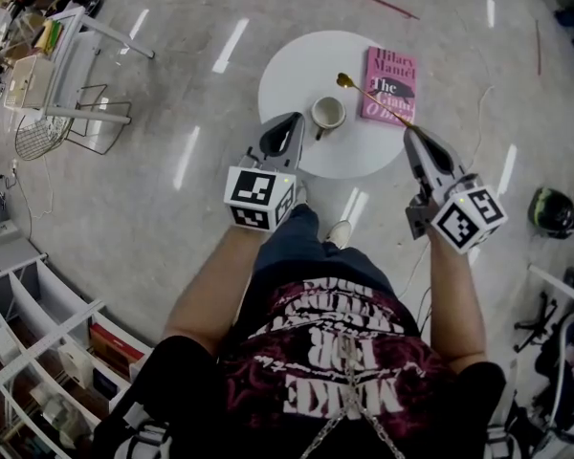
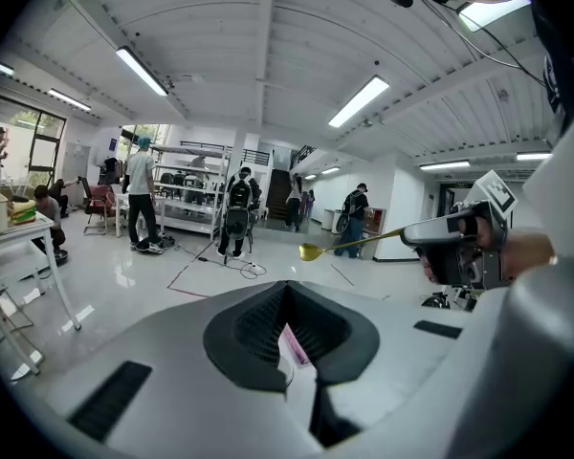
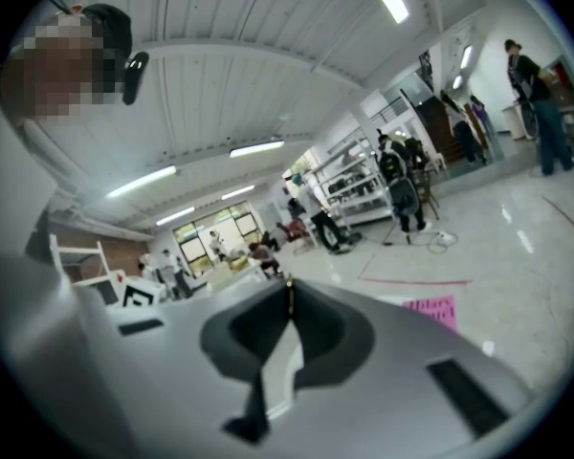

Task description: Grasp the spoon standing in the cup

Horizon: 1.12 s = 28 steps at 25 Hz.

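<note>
Head view: a round white table (image 1: 285,70) on a pale floor bears a white cup (image 1: 327,115) and, to its right, a pink book (image 1: 390,84). The gold spoon (image 1: 373,98) is out of the cup, held aslant in the air, its bowl above the table between cup and book and its handle end in the tips of the right gripper (image 1: 411,130). The left gripper (image 1: 289,122) hangs over the table's near edge, just left of the cup and apart from it. Right gripper view: the jaws are closed on the thin spoon handle (image 3: 289,293), which shows as a dark line at their meeting point. Left gripper view: the jaw tips of the left gripper (image 2: 287,295) meet with nothing between them; beyond, the spoon (image 2: 354,242) projects leftward from the right gripper (image 2: 408,235).
</note>
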### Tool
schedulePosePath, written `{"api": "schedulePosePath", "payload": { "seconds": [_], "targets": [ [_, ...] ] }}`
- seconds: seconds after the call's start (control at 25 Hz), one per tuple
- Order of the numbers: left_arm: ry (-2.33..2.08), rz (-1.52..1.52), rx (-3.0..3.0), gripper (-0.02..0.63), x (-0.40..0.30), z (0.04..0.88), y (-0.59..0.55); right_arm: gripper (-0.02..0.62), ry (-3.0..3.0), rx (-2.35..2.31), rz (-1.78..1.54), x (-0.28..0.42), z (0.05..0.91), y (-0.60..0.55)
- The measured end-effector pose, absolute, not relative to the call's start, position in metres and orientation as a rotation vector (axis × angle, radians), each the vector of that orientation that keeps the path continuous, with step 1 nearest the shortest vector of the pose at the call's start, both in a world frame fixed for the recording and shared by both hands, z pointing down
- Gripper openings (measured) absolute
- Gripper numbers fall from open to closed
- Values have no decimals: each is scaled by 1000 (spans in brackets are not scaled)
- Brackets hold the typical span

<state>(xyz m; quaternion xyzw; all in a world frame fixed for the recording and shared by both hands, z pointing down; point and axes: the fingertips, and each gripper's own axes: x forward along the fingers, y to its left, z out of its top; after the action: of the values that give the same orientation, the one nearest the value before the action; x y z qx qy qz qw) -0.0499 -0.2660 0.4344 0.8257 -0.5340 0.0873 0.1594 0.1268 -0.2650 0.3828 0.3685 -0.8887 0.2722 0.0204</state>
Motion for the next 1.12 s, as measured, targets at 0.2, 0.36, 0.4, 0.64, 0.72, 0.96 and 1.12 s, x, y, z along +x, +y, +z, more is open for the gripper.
{"api": "schedulePosePath", "payload": {
  "seconds": [0.2, 0.36, 0.4, 0.64, 0.72, 0.96, 1.12],
  "targets": [
    [-1506, 258, 2334, 25, -58, 450, -270, 34, -2704, 1164, 855, 120, 404, -272],
    [-1479, 285, 2328, 25, -66, 458, -278, 34, -2673, 1184, 791, 109, 415, -283],
    [-1471, 290, 2325, 25, -66, 462, -280, 34, -2658, 1188, 765, 108, 420, -285],
    [-1438, 314, 2315, 25, -67, 486, -298, 34, -2553, 1203, 742, 103, 469, -297],
    [-1428, 323, 2310, 25, -69, 496, -305, 34, -2512, 1204, 761, 102, 490, -301],
    [-1387, 368, 2296, 25, -68, 523, -316, 34, -2404, 1199, 816, 100, 545, -304],
    [-1358, 382, 2294, 25, -64, 537, -318, 34, -2345, 1187, 916, 97, 580, -300]
  ]
}}
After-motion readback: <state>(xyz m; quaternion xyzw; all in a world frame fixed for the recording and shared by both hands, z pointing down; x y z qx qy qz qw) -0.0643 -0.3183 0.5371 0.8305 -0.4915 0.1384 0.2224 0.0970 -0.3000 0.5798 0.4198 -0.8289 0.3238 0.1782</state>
